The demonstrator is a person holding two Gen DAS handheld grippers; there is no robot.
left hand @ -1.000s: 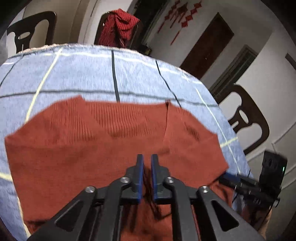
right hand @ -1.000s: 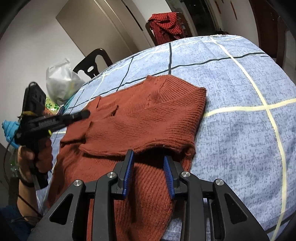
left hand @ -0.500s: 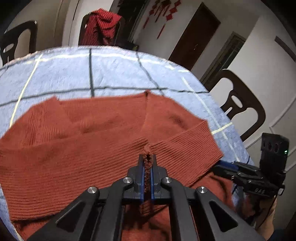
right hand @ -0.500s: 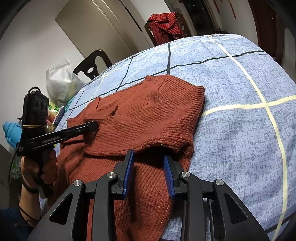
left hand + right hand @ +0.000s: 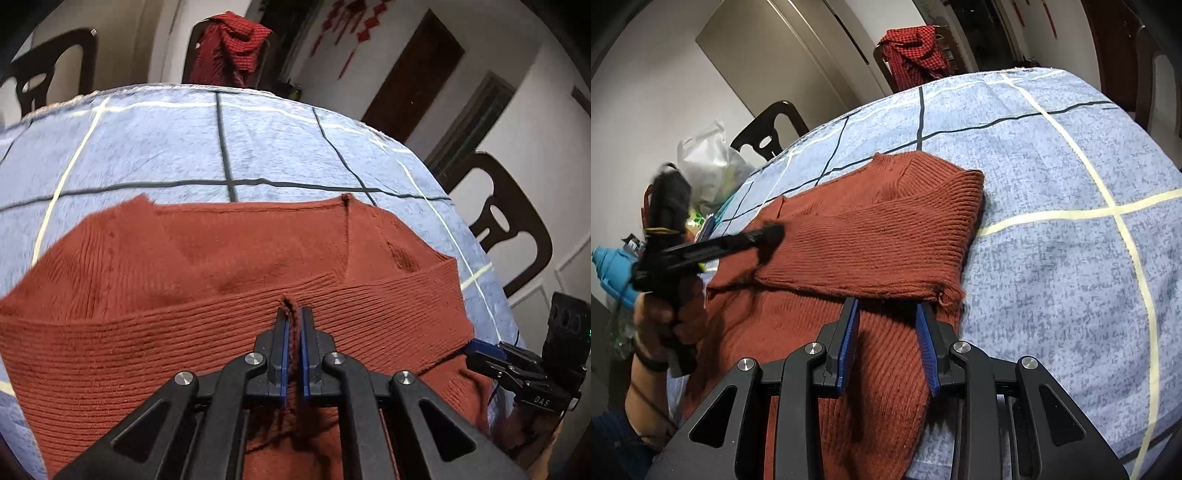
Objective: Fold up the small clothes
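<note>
Clamped almost fully together, my left tool (image 5: pixel 293 314) pinches a raised ridge of the rust-red knit sweater (image 5: pixel 229 266) between its blue pads, right at the edge of the ribbed band that is folded across the garment's body. That sweater lies spread on the bench (image 5: pixel 155 147), which is covered with a light blue cloth (image 5: pixel 1052 177) crossed by dark and pale yellow lines; its collar points toward the far side and its lower part hangs toward me over the near edge. In the right wrist view I see the left tool (image 5: pixel 768 234) from the side, blurred, its tip on the folded band, with my left hand (image 5: pixel 661 314) gripping its handle. My right tool (image 5: pixel 888 310) sits with its jaws about halfway apart, the tips tucked just under the near edge of the folded layer beside its right corner; its pads press on nothing, and the lower sweater fabric lies in the gap between them. Beyond the bench, a red checked cloth (image 5: pixel 229 48) is draped over a dark chair (image 5: pixel 509 229) back, and a white plastic bag (image 5: pixel 709 162) stands at the left end.
</note>
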